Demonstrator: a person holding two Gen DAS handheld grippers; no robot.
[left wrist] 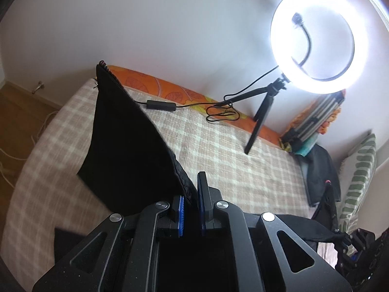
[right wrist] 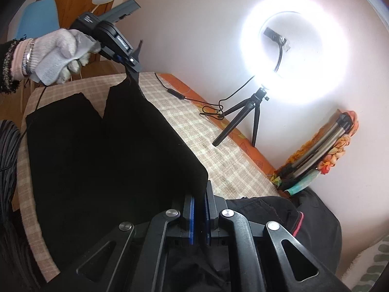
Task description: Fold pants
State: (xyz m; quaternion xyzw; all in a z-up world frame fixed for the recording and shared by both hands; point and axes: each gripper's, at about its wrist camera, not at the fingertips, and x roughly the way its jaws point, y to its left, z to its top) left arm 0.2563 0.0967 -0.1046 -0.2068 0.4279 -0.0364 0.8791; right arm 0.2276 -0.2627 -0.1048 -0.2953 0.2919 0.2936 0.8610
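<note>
The black pants (right wrist: 102, 150) hang lifted over a plaid-covered bed (right wrist: 218, 155). In the right wrist view my right gripper (right wrist: 199, 209) is shut on a corner of the pants' edge. My left gripper (right wrist: 132, 67), held by a gloved hand, pinches the far end of the same edge above the bed. In the left wrist view the left gripper (left wrist: 192, 202) has its blue pads closed on the black pants (left wrist: 126, 141), which stretch away as a taut sheet.
A lit ring light on a small tripod (left wrist: 313, 41) stands on the bed's far side, with its cable and inline switch (left wrist: 161, 104) lying on the cover. Folded tripods (right wrist: 316, 155) lean in the corner. A dark bag (right wrist: 291, 214) and a leaf-print pillow (left wrist: 359, 177) lie at right.
</note>
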